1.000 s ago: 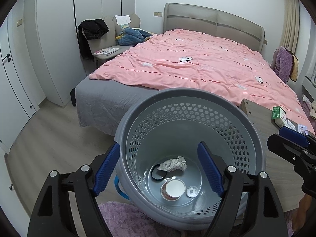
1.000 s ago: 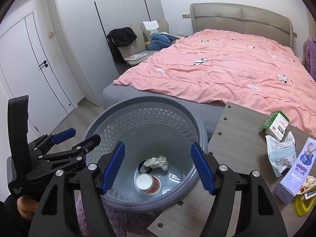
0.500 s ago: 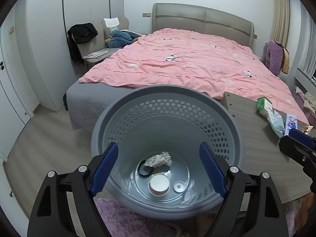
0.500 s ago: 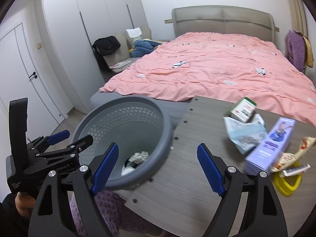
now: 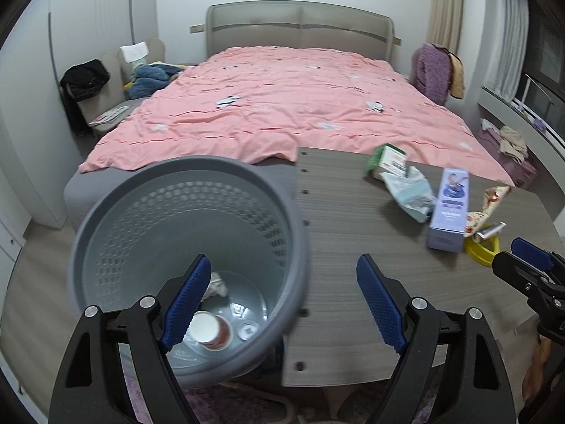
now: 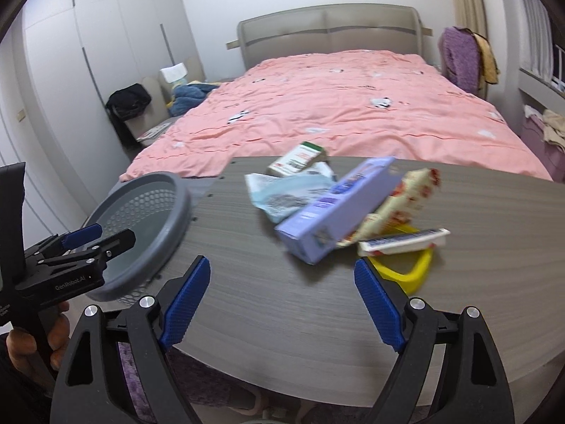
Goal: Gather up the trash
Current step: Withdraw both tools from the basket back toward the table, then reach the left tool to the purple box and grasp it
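Note:
A grey perforated bin [image 5: 106, 219] stands left of the grey table [image 5: 346, 293]; it also shows in the right wrist view [image 6: 169, 219]. In it lie a paper cup [image 5: 212, 332], a crumpled tissue [image 5: 217, 284] and a small lid [image 5: 248, 330]. On the table lie a purple box [image 6: 335, 208], a green-white carton [image 6: 296, 159], a pale blue wrapper [image 6: 282, 194], a red-patterned wrapper [image 6: 413, 194], a white tube [image 6: 402, 242] and a yellow object [image 6: 413, 272]. My left gripper [image 5: 282, 300] is open over the bin's edge. My right gripper [image 6: 280, 304] is open above the table, short of the purple box.
A bed with a pink duvet [image 5: 282, 106] runs behind the table. A chair with dark clothes [image 5: 84, 81] stands at the wardrobe on the left. A purple garment [image 5: 432, 70] hangs at the right. A purple rug [image 6: 141, 371] lies under the table.
Both grippers have swung right, from over the bin toward the table. The trash on the table has come into the middle of the right wrist view. Both stay open.

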### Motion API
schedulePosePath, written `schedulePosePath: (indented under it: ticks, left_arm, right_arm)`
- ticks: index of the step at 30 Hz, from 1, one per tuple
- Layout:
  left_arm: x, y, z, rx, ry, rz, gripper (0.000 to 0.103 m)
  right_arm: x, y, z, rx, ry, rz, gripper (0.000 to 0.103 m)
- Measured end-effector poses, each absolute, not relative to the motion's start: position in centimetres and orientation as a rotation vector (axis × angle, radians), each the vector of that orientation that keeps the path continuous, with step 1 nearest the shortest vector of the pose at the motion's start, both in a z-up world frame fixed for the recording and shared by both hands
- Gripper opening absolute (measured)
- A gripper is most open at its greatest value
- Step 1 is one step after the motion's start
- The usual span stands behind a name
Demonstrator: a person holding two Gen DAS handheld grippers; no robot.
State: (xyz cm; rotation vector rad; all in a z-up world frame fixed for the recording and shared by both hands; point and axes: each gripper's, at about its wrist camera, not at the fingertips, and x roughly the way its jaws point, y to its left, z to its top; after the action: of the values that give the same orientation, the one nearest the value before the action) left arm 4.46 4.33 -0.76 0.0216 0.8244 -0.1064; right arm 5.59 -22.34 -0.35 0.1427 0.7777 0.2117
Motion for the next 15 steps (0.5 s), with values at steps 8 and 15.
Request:
schedulePosePath:
  ticks: [8, 15]
  left_arm:
    - [5.7, -1.8, -0.6, 0.07, 0.848, -0.214, 0.081]
    - [7.8, -6.6, -0.6, 0.093, 0.88, -0.295, 0.081]
  right_arm:
    - [4.5, -27.7, -1.5, 0.2, 0.77, 0.145, 0.082]
    - [4.1, -31.4, -2.1, 0.249, 0.759, 0.115, 0.082]
